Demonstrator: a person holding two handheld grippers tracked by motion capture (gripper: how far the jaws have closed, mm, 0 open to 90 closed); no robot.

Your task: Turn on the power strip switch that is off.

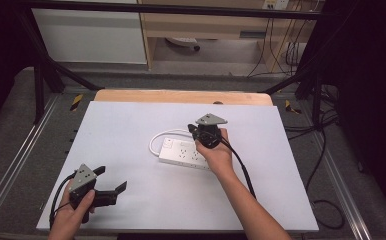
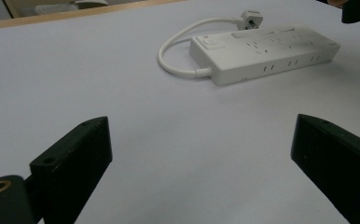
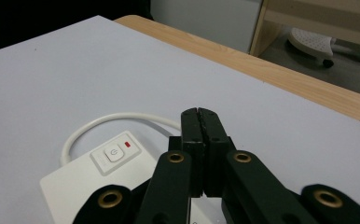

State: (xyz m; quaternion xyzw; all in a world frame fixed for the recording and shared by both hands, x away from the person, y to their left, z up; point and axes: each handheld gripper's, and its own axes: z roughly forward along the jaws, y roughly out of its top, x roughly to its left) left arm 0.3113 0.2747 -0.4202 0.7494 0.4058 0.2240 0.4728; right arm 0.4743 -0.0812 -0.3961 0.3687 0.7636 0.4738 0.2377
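A white power strip (image 1: 183,154) lies flat near the middle of the white table, with its short white cable (image 1: 156,140) looped off its left end. My right gripper (image 1: 203,135) hovers over the strip, jaws pressed together with nothing between them. In the right gripper view those shut jaws (image 3: 200,114) point past the strip (image 3: 89,182), just right of its switch button (image 3: 113,153) and small red light. My left gripper (image 1: 112,180) rests at the table's near left, open and empty. From the left gripper view (image 2: 201,123) the strip (image 2: 262,53) and its plug (image 2: 250,18) lie farther off.
A wooden edge (image 1: 181,96) runs along the back of the table. Black frame bars (image 1: 46,75) stand at both back corners. Loose cables (image 1: 326,200) lie on the floor at the right, and a cabinet (image 1: 91,35) stands behind.
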